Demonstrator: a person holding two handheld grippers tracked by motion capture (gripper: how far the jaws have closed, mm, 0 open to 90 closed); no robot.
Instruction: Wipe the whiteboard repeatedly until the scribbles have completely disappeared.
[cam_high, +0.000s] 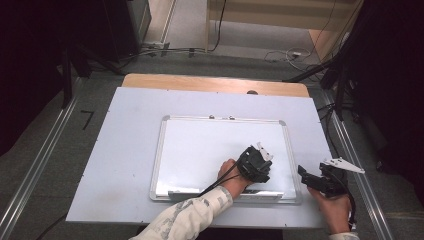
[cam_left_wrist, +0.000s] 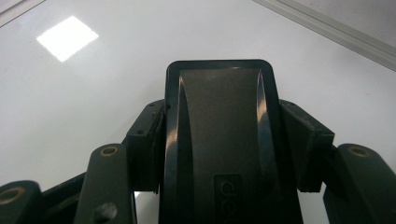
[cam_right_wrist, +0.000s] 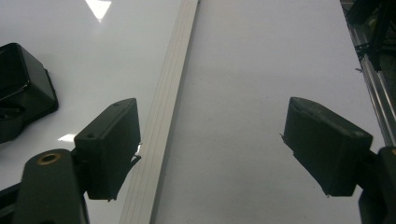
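Whiteboard lies flat mid-bench, long axis crosswise, with a black eraser clamped in the left hand-held gripper over its near right corner, while the right hand-held gripper, jaws apart, hangs just beyond the whiteboard's right frame.

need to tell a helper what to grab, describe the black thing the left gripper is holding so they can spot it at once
Start at the whiteboard lying flat in the middle of the table, then go to its near right part, where the left gripper hangs over it. Clamped between the jaws is a black rectangular eraser block with rounded corners and raised lettering; it is the one dark object on the white surface.
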